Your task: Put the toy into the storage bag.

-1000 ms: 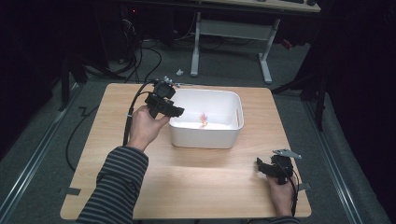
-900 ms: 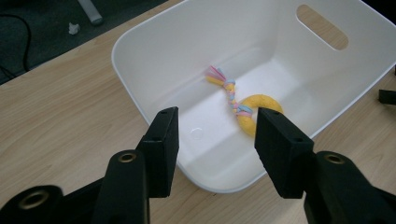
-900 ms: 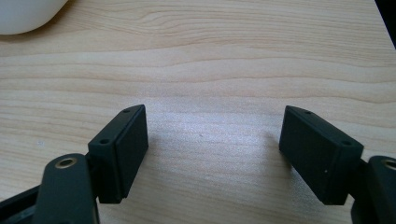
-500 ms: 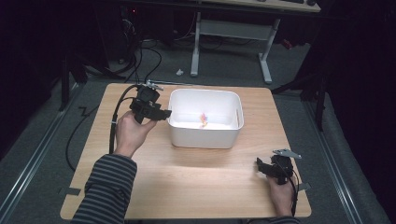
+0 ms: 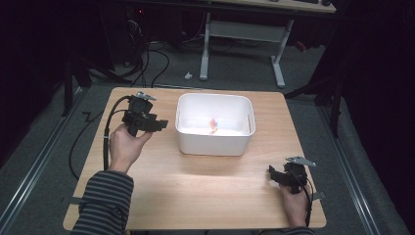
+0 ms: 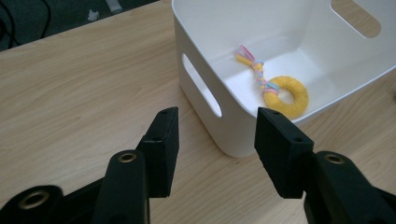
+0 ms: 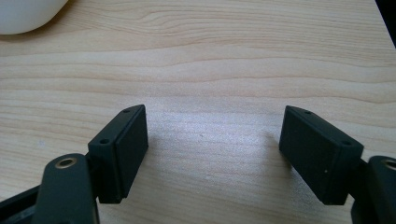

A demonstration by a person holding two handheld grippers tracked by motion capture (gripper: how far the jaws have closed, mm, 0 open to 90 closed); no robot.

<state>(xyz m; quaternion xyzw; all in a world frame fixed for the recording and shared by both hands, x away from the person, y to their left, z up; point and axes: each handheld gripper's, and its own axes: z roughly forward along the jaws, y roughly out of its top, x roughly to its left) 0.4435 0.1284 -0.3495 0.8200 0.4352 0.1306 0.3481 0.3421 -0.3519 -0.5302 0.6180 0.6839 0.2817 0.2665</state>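
Forearm in a grey-and-black striped sleeve [image 5: 105, 198] comes up from the bottom left of the high view, and the person's left hand [image 5: 125, 144] holds the black two-jaw left gripper [image 5: 159, 125] just off the left wall of the white rectangular plastic bin [image 5: 215, 142]. Its jaws point toward the bin, close to that wall but not touching it. From the left gripper view [image 6: 212, 128] the jaws stand well spread with nothing between them, framing the bin's near corner and the slot handle cut into its side.

Middle of the light wooden tabletop [image 5: 195, 181] now: the bin sits upright, open at the top. Inside, on its floor, lies the yellow ring toy with a braided pink, blue and yellow rope tail [image 6: 275, 86], the ring nearer the gripper's camera and the tail running away from it. The high view catches it as a small bright streak [image 5: 213, 126] near the middle of the bin floor.

Over to the right: the person's right hand [image 5: 295, 203] rests low at the near right corner of the table, well apart from the bin, with the black right gripper [image 5: 270, 174] pointing left across the bare wood. Its own view [image 7: 212, 144] shows the jaws wide apart, empty, hovering low over the wood grain, with a sliver of the bin's white corner at top left.
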